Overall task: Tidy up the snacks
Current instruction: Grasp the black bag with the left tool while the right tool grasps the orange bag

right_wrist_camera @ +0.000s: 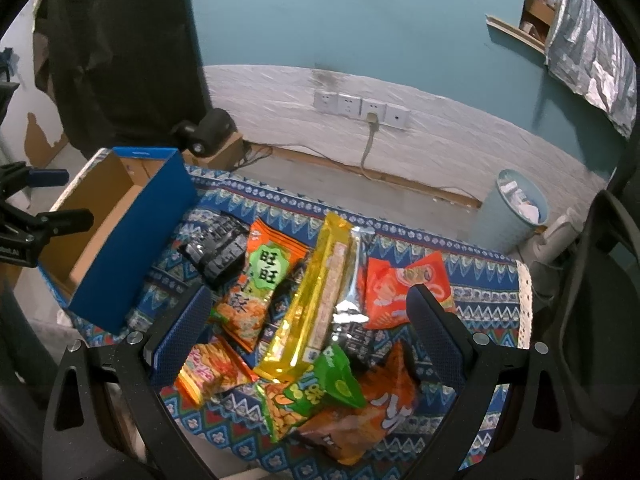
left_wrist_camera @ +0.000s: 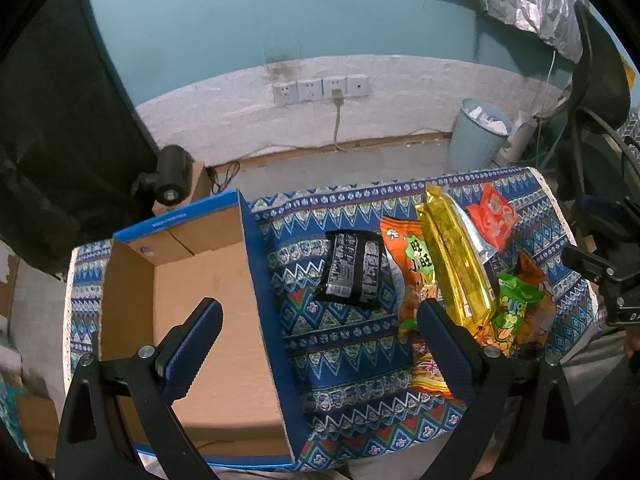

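An open, empty cardboard box (left_wrist_camera: 208, 280) with blue outer walls sits at the left of the patterned table; it also shows in the right wrist view (right_wrist_camera: 132, 240). Right of it lie a black packet (left_wrist_camera: 352, 270) (right_wrist_camera: 218, 250), an orange-and-green packet (left_wrist_camera: 412, 276) (right_wrist_camera: 260, 280), a long yellow packet (left_wrist_camera: 460, 264) (right_wrist_camera: 316, 292), a red-orange packet (left_wrist_camera: 494, 216) (right_wrist_camera: 404, 288) and a green peanut packet (left_wrist_camera: 512, 312) (right_wrist_camera: 316, 392). My left gripper (left_wrist_camera: 320, 344) is open and empty above the box's right wall. My right gripper (right_wrist_camera: 308, 328) is open and empty above the snack pile.
The table wears a blue patterned cloth (left_wrist_camera: 340, 356). Behind it are a wall with sockets (left_wrist_camera: 320, 88), a pale blue waste bin (left_wrist_camera: 478, 136) and a black lamp head (left_wrist_camera: 172, 176). A dark chair (left_wrist_camera: 596, 80) stands at the right.
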`<state>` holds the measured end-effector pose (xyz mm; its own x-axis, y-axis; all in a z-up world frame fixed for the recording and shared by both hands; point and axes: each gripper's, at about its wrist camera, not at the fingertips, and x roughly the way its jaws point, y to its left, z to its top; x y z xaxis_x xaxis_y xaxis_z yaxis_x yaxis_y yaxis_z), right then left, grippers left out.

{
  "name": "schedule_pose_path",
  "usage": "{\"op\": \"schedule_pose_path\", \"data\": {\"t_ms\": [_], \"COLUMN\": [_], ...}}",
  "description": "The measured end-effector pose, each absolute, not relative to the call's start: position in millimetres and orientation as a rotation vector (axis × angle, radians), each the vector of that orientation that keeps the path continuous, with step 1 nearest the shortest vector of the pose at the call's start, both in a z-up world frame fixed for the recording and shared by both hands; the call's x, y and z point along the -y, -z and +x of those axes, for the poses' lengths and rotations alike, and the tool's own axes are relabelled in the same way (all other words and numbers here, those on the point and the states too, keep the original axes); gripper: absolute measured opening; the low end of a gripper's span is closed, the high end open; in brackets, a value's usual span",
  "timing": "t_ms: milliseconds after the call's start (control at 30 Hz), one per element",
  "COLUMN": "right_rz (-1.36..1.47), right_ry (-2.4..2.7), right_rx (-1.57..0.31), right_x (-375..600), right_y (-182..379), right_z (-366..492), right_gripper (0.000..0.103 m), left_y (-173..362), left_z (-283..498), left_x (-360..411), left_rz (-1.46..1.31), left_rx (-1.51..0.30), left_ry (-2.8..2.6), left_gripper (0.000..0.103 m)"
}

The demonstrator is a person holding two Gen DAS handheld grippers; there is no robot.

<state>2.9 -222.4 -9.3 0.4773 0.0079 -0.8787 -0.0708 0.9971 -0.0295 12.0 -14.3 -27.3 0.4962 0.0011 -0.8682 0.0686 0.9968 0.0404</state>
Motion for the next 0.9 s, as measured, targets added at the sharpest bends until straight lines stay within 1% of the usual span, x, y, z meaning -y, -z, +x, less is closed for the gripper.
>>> {"op": "schedule_pose_path", "data": {"t_ms": [433, 667, 900], "right_rz": [-0.02, 0.067, 0.178], "right_ry": [0.135, 0.235, 0.28], "right_rx": [-1.179, -1.27, -1.387], "right_x": [278.0, 315.0, 331.3], "right_y": [43.6, 73.1, 107.7], "right_z": [-7.7, -21.5, -41.8], "right_gripper": [0.096, 0.096, 0.096], "left_y": [76.0, 101.4, 118.6], "left_z": [49.5, 64.7, 64.4], "left_x": [30.9, 39.1, 48.3], "left_rz": [0.07, 0.082, 0.086], "left_rx": [-1.173, -1.227, -1.286], "left_ry": [0.034, 0.033, 0.063], "left_gripper": [0.099, 0.099, 0.099]}}
